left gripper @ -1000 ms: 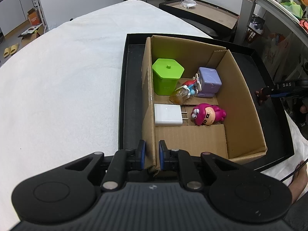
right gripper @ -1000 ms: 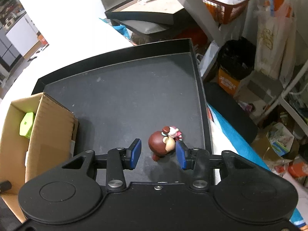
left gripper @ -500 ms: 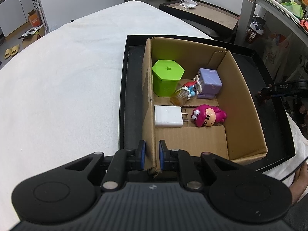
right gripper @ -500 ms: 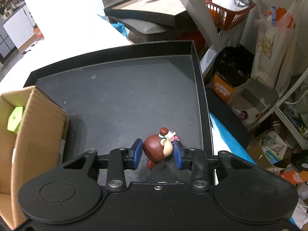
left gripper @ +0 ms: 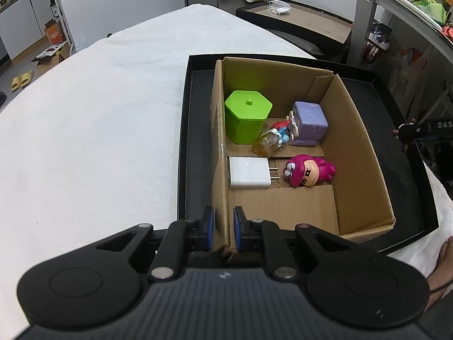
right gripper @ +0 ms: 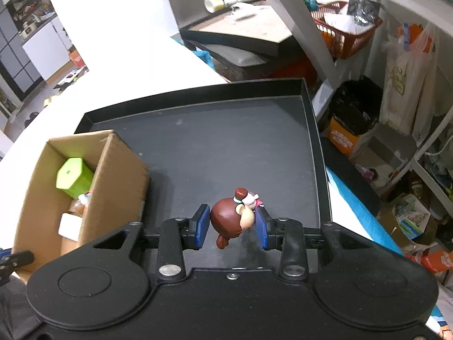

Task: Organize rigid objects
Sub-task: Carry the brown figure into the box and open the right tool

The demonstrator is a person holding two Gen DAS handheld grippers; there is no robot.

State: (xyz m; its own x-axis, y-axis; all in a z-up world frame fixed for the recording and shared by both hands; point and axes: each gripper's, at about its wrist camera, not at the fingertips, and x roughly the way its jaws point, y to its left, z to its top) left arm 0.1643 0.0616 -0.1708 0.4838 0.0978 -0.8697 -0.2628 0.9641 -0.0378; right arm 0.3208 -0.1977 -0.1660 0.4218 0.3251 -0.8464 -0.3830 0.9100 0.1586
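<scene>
My right gripper (right gripper: 232, 226) is shut on a brown-haired doll figurine (right gripper: 232, 219) and holds it above the black tray (right gripper: 226, 141). My left gripper (left gripper: 222, 231) is shut on the near left wall of the cardboard box (left gripper: 362, 153), which stands in the tray (left gripper: 185, 147). In the box lie a green hexagonal container (left gripper: 246, 119), a purple cube toy (left gripper: 308, 123), a small red and blue figure (left gripper: 279, 130), a white charger (left gripper: 249, 172) and a pink figurine (left gripper: 305, 170). The box also shows in the right wrist view (right gripper: 119, 175), left of the doll.
The tray lies on a white cloth-covered table (left gripper: 85, 127). The right gripper shows at the tray's right edge in the left wrist view (left gripper: 410, 133). Behind stand another dark tray (right gripper: 240, 34), a metal shelf post (right gripper: 297, 28) and cluttered floor items at the right.
My right gripper closed on the doll and lifted it off the tray, moving back so more of the box shows. The left gripper stayed shut on the box wall.
</scene>
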